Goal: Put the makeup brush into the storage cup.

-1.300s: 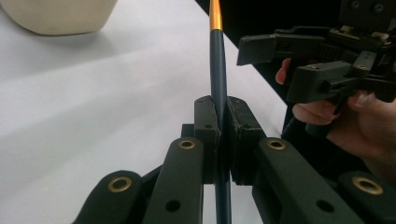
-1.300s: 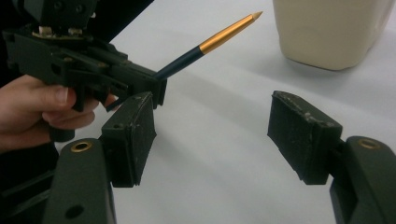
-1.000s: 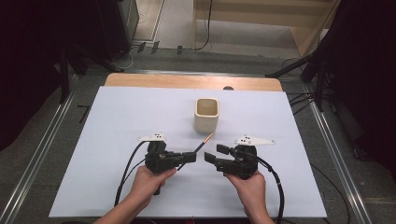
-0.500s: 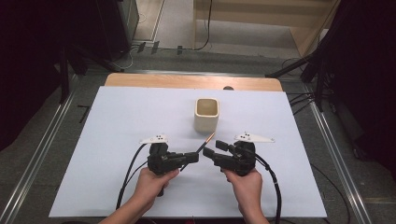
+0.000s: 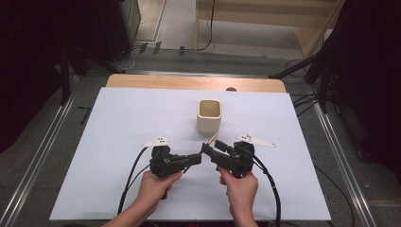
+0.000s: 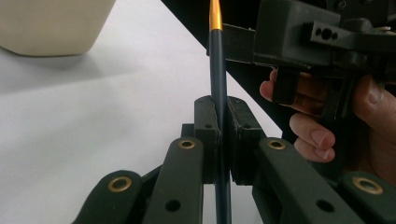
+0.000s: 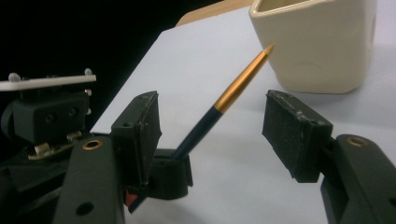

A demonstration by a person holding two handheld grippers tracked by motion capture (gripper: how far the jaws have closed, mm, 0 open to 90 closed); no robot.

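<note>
I'm clamping the pen (image 6: 217,70) in my left hand-held gripper (image 5: 195,160) while my right hand-held gripper (image 7: 219,126), jaws just narrowing but untouching, is closing around its gold tip.

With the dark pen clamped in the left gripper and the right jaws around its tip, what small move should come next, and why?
Probably close the right gripper on the dark pen with the gold tip. The left gripper clamps its barrel, while the right jaws, just closing, stand apart on either side without touching it. The cream square cup waits just beyond.
</note>
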